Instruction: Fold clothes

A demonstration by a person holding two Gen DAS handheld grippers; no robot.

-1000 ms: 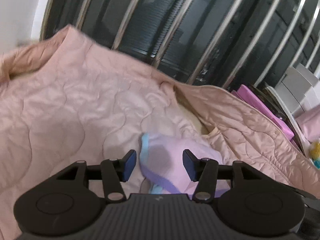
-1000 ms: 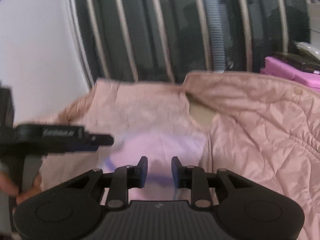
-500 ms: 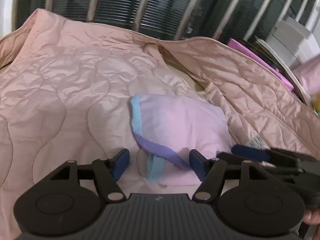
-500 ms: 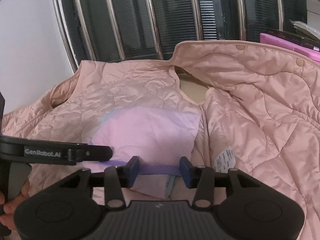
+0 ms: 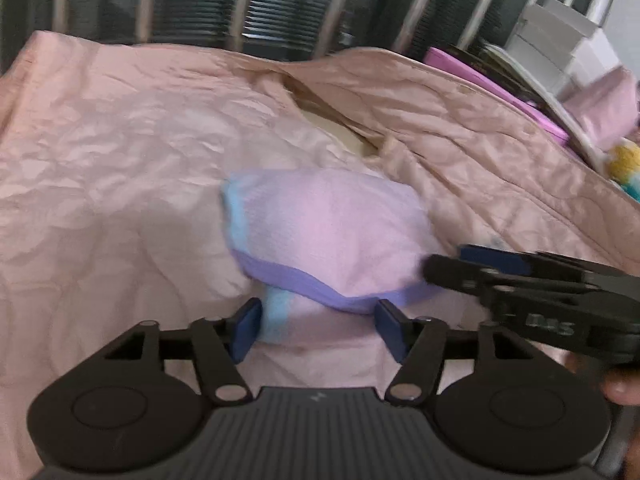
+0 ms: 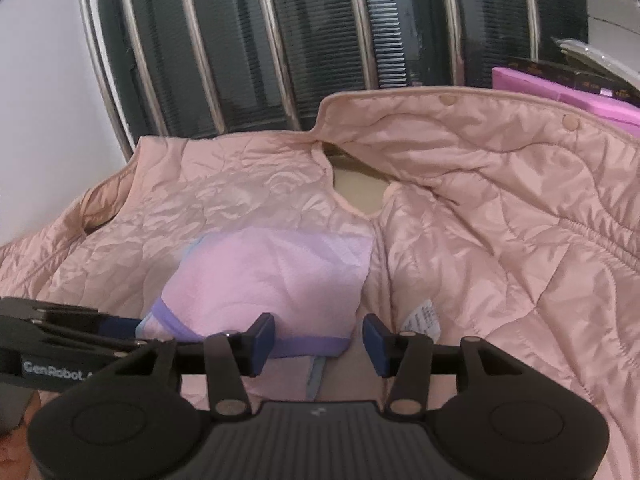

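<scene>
A small folded pink garment (image 5: 328, 236) with a purple band and a light blue edge lies on a spread quilted pink jacket (image 5: 120, 160). My left gripper (image 5: 320, 332) stands open just short of the garment's near edge, with nothing between its fingers. In the right wrist view the same garment (image 6: 272, 280) rests on the jacket (image 6: 500, 220), and my right gripper (image 6: 318, 338) is open over its purple band. The left gripper (image 6: 116, 326) reaches in from the left there; the right gripper (image 5: 472, 260) enters from the right in the left wrist view.
A window with metal bars (image 6: 280, 40) runs along the far edge. Pink and dark books (image 5: 500, 84) and white boxes (image 5: 560, 36) lie at the back right, with a yellow and teal toy (image 5: 624, 164). A white wall (image 6: 40, 100) is on the left.
Both grippers have opened wider and drawn back from the small pink garment, which now lies free and folded on the jacket.
</scene>
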